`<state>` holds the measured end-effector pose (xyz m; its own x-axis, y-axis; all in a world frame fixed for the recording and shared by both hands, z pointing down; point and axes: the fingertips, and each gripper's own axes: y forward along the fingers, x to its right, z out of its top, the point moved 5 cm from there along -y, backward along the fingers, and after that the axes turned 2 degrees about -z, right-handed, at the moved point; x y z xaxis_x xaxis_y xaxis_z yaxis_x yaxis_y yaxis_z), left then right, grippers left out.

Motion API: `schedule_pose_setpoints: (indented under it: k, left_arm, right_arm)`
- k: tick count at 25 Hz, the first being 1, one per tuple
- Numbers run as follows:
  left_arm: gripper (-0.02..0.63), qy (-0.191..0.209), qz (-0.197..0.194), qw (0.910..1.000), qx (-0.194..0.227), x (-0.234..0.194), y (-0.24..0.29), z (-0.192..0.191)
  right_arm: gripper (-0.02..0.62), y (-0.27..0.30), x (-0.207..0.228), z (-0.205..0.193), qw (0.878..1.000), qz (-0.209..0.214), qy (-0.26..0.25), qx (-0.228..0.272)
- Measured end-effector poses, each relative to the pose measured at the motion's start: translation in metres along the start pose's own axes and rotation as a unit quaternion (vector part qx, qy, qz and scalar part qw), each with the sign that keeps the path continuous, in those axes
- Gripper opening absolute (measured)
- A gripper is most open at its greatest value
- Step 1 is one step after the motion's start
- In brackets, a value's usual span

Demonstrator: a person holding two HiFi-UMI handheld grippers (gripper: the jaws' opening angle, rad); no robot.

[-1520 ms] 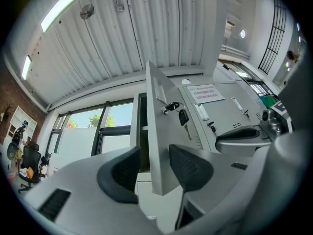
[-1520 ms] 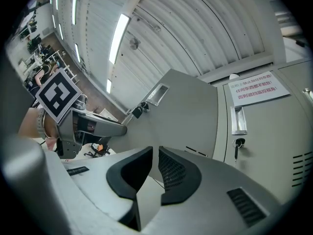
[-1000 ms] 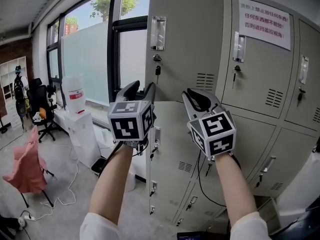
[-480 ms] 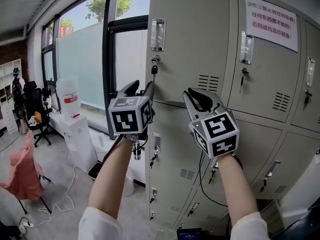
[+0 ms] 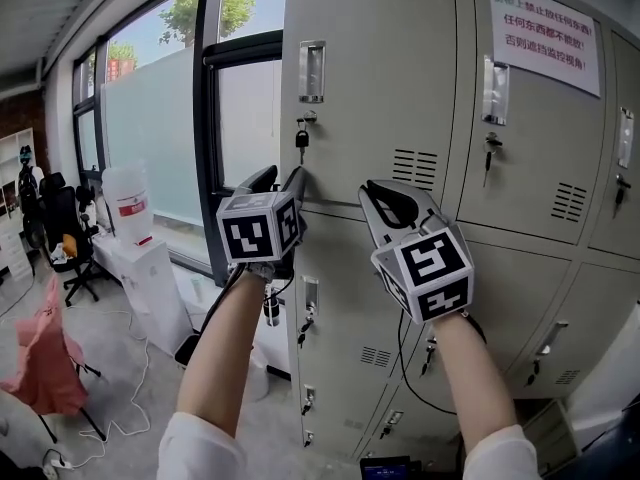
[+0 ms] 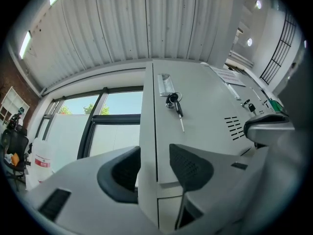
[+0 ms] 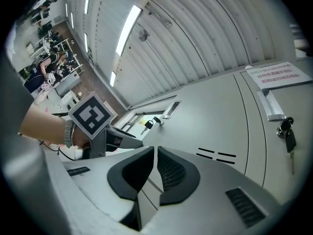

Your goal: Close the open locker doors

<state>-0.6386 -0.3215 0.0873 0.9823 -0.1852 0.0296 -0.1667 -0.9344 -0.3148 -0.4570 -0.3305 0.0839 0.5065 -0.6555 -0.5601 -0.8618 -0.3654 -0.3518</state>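
1. The left tool [image 5: 284,176] is held agape; the upper locker door's [image 5: 370,88] lower-left corner is seen between its jaws, ungripped.
2. The right tool [image 5: 392,200], jaws closing on nothing, is poised just rightward.
3. The door's upright free edge, judged almost flush, lies dead ahead, the left tool being nearer it; the dangling key [image 5: 301,138] is found above.

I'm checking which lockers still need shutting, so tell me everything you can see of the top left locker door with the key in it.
The top left locker door is pale grey painted metal, upright and apparently shut. Near its left edge sit a clear label holder and a lock with a hanging key; vent slots lie lower right. The left gripper, jaws apart, straddles its lower left corner; contact unclear.
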Motion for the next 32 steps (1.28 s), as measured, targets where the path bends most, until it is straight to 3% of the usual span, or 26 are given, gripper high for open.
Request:
schedule_pose_setpoints:
  k: [11, 20, 27, 32]
  left_arm:
    - [0.184, 0.011, -0.016, 0.9997, -0.012, -0.002, 0.019, -0.005]
    - [0.227, 0.030, 0.006, 0.9995, 0.000, 0.001, 0.003, 0.006]
    - [0.229, 0.044, -0.017, 0.9988, 0.010, 0.025, -0.035, 0.010]
    - [0.229, 0.033, -0.051, 0.9981, 0.008, 0.058, -0.049, 0.004]
  right_arm:
    - [0.043, -0.008, 0.017, -0.003, 1.000, -0.024, -0.005, -0.005]
    - [0.043, -0.036, 0.012, 0.000, 0.999, -0.045, -0.003, -0.017]
    - [0.043, -0.070, 0.001, 0.003, 0.997, -0.069, 0.000, -0.038]
    - [0.043, -0.107, -0.002, 0.009, 0.994, -0.088, -0.011, -0.068]
